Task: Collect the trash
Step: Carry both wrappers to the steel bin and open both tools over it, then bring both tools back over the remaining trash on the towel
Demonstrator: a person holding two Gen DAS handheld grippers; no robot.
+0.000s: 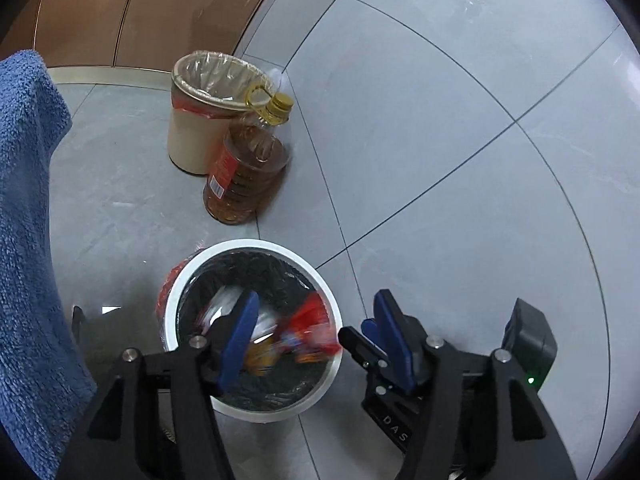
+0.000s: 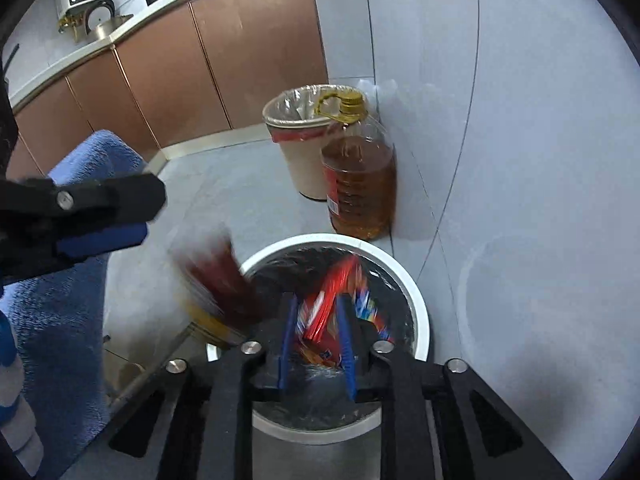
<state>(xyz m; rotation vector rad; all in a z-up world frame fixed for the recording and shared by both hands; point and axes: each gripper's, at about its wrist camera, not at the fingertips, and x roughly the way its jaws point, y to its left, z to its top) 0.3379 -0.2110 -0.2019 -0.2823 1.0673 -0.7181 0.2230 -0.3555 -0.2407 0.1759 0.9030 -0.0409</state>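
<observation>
Blue towel (image 1: 24,220) at far left, hanging over the floor (image 1: 460,140) and filling that side of both views.

Left gripper (image 1: 316,332) next, above the left side of the bin (image 1: 256,246). Jaws spread wide, blue pads (image 1: 240,332) well apart, nothing between them in contact with either pad. Holding nothing.

Dark red packet (image 2: 224,284) with a yellow edge, seen from the right wrist just below and right of the left gripper's tip, apart from it. Heavily blurred. Positioned over the bin's left rim; inside or outside not determinable.

Bin on the floor at near centre: white rim, black liner, pale crumpled material visible inside from the left wrist.

Red wrapper (image 2: 328,300) with blue and yellow print, over the bin's open mouth, within the rim. Also blurred.

Right gripper (image 2: 318,340) directly above the bin, jaws drawn in to a narrow gap, wrapper lying in line with that gap. Contact between pads and wrapper not determinable through the blur; grip unconfirmed.

Second bin (image 2: 300,164), cream with a clear liner and a red band under the rim, at the floor's far edge close to the copper cabinets (image 2: 200,60). Upright.

Oil bottle (image 2: 360,192) just right of and in front of the cream bin, touching or nearly touching it. Upright, yellow cap and handle, amber liquid to about two thirds, red label. Between the two bins, near the white rim but apart from it.

Bare grey tiles at far right.
</observation>
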